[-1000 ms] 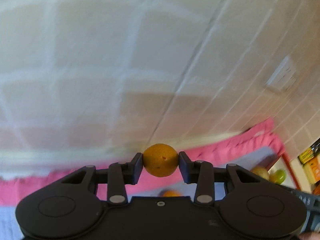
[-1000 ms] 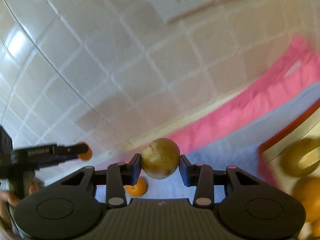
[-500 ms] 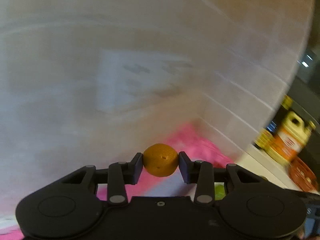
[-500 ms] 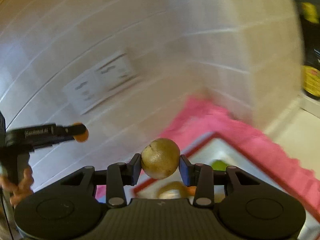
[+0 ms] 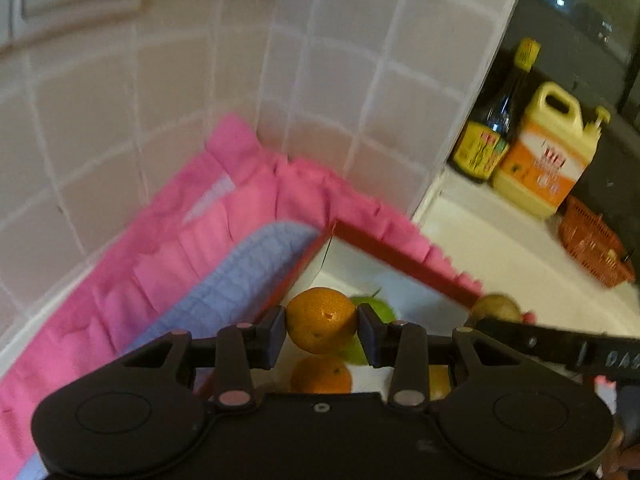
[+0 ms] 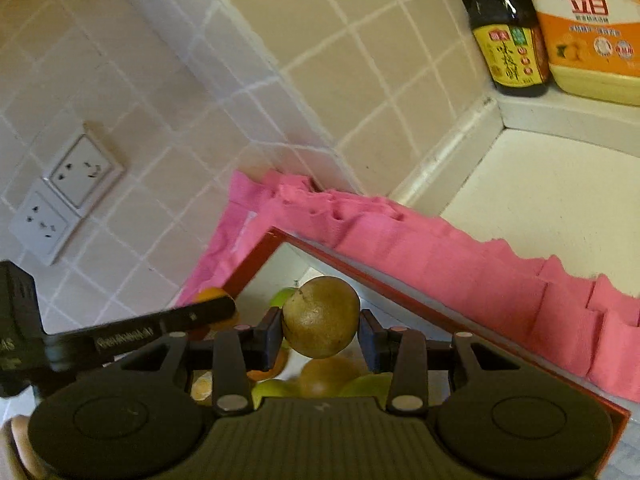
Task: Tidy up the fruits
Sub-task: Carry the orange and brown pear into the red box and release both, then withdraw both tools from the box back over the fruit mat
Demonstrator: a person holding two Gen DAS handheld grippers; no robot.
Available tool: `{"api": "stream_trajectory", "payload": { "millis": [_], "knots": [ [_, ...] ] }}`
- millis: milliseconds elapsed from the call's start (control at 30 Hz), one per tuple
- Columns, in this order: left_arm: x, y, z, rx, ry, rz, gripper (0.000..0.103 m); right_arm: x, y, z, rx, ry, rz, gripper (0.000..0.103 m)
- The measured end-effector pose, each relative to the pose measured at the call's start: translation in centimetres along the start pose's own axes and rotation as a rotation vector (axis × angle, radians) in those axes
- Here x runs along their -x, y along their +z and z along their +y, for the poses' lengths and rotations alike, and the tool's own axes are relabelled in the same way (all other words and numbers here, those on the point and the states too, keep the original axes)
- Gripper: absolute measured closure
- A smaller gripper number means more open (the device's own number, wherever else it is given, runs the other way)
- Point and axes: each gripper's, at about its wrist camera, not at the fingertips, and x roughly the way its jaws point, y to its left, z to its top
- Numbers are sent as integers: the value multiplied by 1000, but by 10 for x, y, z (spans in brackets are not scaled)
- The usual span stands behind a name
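My left gripper [image 5: 321, 326] is shut on a small orange [image 5: 321, 319] and holds it above a red-rimmed white tray [image 5: 400, 258]. In the tray lie another orange [image 5: 320, 376] and a green fruit [image 5: 374, 307]. My right gripper [image 6: 321, 327] is shut on a brownish-green round fruit [image 6: 321, 315] above the same tray [image 6: 392, 292], over several green and orange fruits [image 6: 320, 380]. The right gripper's arm [image 5: 560, 344] and its fruit [image 5: 496, 309] show in the left wrist view. The left gripper's finger [image 6: 160, 326] shows in the right wrist view.
A pink ruffled cloth [image 5: 168, 256] and blue mat [image 5: 240, 280] lie under the tray in a tiled wall corner. A dark sauce bottle [image 5: 496, 124], a yellow jug [image 5: 548, 152] and an orange basket [image 5: 592, 244] stand on the white counter. Wall sockets [image 6: 64, 196] are at left.
Both grippers have swung right and tilted down with their fruits, from facing the tiled wall to hanging over the tray in the corner. Both grips are unchanged.
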Motion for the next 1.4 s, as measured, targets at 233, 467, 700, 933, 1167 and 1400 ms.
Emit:
{"api": "stream_trajectory", "payload": {
  "millis": [233, 467, 700, 933, 1167, 1400],
  "knots": [
    [-15, -5, 5, 16, -10, 12, 55, -23, -6, -2, -7, -34, 25, 60],
    [0, 1, 10, 72, -42, 9, 40, -11, -2, 10, -4, -20, -12, 43],
    [38, 13, 9, 61, 48, -50, 29, 17, 7, 25, 2, 12, -58, 42],
    [100, 23, 26, 96, 164, -94, 29, 42, 15, 67, 57, 55, -89, 42],
    [172, 13, 60, 150, 304, -126, 29, 55, 9, 128, 142, 148, -91, 42],
    [241, -20, 107, 238, 406, -133, 29, 46, -13, 191, 234, 246, -44, 42]
  ]
}}
